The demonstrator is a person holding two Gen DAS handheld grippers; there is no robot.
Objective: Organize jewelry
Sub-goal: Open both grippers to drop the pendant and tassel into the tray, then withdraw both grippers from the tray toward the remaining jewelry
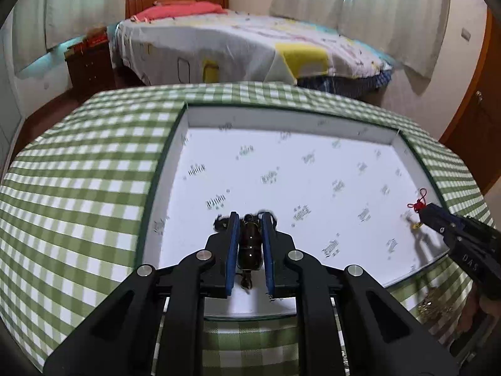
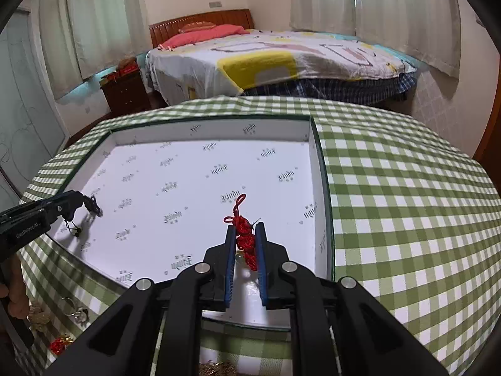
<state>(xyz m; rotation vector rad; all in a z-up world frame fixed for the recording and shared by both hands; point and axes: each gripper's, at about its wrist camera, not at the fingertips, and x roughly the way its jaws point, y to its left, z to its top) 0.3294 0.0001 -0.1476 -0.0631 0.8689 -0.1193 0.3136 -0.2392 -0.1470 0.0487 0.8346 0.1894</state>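
Note:
A shallow white tray (image 1: 294,116) with printed marks lies on the green checked tablecloth; it also shows in the right wrist view (image 2: 216,131). My left gripper (image 1: 249,216) is shut on a dark brown beaded piece (image 1: 249,244) with a black cord, held over the tray's near left part. My right gripper (image 2: 245,227) is shut on a red knotted cord ornament (image 2: 245,241) over the tray's near right part. Each gripper shows in the other view: the right gripper (image 1: 421,211) and the left gripper (image 2: 92,205).
Loose jewelry lies on the cloth before the tray: gold pieces (image 1: 433,305), rings (image 2: 75,310), a red and gold piece (image 2: 59,343). A bed (image 1: 238,50) and a nightstand (image 1: 89,65) stand beyond the table.

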